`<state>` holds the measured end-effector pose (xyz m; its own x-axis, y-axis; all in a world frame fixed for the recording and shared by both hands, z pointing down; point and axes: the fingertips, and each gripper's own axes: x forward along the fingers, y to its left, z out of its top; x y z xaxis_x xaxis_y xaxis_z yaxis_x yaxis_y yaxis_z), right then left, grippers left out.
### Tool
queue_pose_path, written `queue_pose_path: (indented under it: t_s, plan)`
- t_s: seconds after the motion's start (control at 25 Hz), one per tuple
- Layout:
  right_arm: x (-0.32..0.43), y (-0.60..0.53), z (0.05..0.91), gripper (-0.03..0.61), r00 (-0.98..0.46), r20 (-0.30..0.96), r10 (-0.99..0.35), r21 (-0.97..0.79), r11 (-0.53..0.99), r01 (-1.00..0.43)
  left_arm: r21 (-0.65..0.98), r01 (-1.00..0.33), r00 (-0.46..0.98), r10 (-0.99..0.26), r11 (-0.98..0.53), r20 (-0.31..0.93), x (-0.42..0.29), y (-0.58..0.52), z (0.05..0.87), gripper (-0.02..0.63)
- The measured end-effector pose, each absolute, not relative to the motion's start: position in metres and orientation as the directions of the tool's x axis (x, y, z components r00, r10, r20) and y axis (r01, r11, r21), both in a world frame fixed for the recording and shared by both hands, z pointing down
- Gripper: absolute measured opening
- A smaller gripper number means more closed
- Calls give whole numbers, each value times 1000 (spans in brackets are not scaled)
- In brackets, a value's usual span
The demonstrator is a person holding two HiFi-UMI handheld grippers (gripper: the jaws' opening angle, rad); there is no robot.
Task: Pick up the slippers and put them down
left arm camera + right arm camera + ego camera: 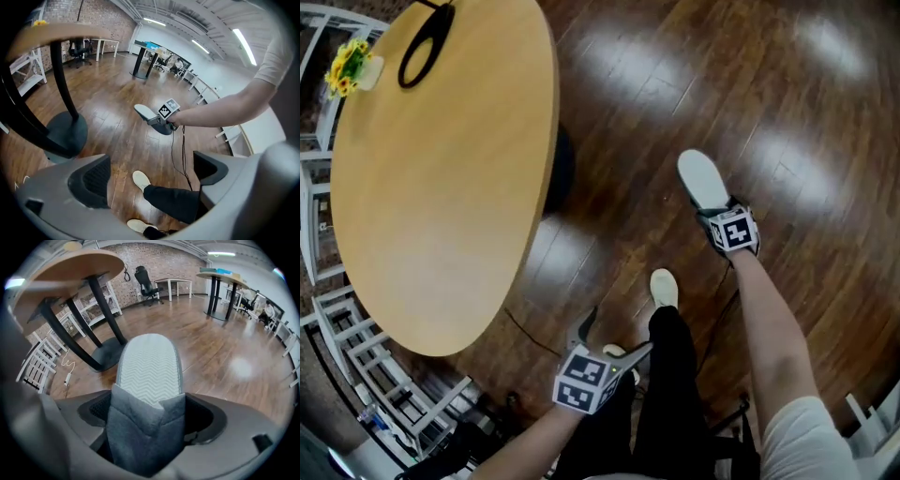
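Observation:
One grey slipper [701,176] with a pale chevron-pattern sole [149,366] is held above the dark wood floor, sole facing up. My right gripper [727,220] [147,413] is shut on its grey fabric upper. The left gripper view shows this slipper [144,112] from across the floor, below the right gripper's marker cube [168,108]. My left gripper [614,339] [150,176] hangs open and empty near the person's black-trousered leg [178,201]. No second slipper shows in any view.
A round wooden table [441,187] fills the left, with a dark pedestal base [65,131] on the floor. A black loop [427,42] and yellow flowers [347,66] lie on it. White racks [356,347] stand beside it. The person's white shoe [664,286] is near a black cable [176,145].

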<state>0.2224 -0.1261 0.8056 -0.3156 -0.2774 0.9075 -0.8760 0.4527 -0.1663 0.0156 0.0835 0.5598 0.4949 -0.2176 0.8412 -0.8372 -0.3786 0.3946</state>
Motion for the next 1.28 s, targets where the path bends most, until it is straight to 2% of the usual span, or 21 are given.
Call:
queue_pose_path:
  t_s: [0.32, 0.48, 0.64, 0.92, 1.28]
  plan:
    - [230, -140, 1006, 475, -309, 916, -255, -183, 420, -889, 394, -849, 471, -167, -352, 866, 26, 45, 726, 551]
    - [236, -142, 1066, 499, -306, 915, -262, -200, 363, -910, 395, -858, 462, -157, -329, 873, 28, 23, 802, 551]
    - [243, -124, 1105, 503, -311, 922, -232, -220, 347, -911, 411, -866, 465, -153, -286, 872, 34, 18, 842, 551]
    - [255, -110, 1096, 503, -316, 919, -234, -235, 319, -918, 419, -864, 470, -149, -278, 870, 50, 16, 849, 551]
    - [255, -85, 1007, 502, -362, 910, -200, -283, 335, -898, 414, -861, 471, -155, -296, 868, 62, 8, 787, 551]
